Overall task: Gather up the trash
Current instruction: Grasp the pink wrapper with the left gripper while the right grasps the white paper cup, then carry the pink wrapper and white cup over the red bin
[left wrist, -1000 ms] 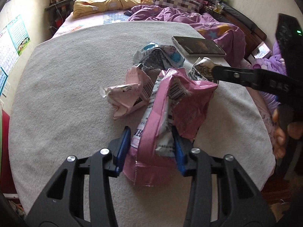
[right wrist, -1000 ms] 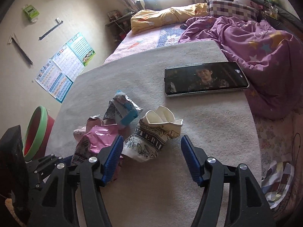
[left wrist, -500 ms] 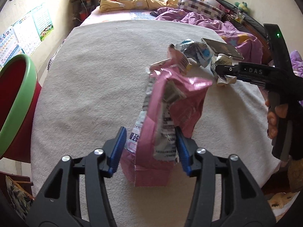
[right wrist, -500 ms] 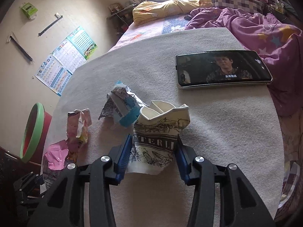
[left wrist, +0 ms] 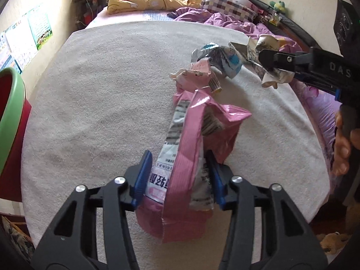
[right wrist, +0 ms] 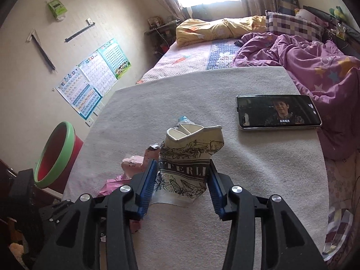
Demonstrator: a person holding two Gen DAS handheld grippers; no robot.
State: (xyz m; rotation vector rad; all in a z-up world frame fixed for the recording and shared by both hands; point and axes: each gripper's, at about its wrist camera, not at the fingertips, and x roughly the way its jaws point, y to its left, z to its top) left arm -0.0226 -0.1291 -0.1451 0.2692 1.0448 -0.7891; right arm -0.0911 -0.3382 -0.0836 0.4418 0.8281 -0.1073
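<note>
My left gripper (left wrist: 178,175) is shut on a crumpled pink snack wrapper (left wrist: 193,144) and holds it above the grey-white table (left wrist: 101,94). My right gripper (right wrist: 182,184) is shut on a crushed paper cup (right wrist: 191,157) with black print, lifted off the table; the cup also shows in the left wrist view (left wrist: 267,56). A pale pink wrapper (left wrist: 195,76) and a silver-blue wrapper (left wrist: 220,56) lie on the table beyond. A red bin with a green rim (right wrist: 56,155) stands left of the table and shows at the left edge of the left wrist view (left wrist: 11,112).
A phone (right wrist: 279,112) with a lit screen lies at the table's right side. A bed with purple and yellow bedding (right wrist: 303,63) is behind and to the right of the table. Posters (right wrist: 94,76) hang on the left wall.
My right gripper closed on the paper cup and lifted it. My left gripper raised the pink wrapper and swung left, bringing the bin into view.
</note>
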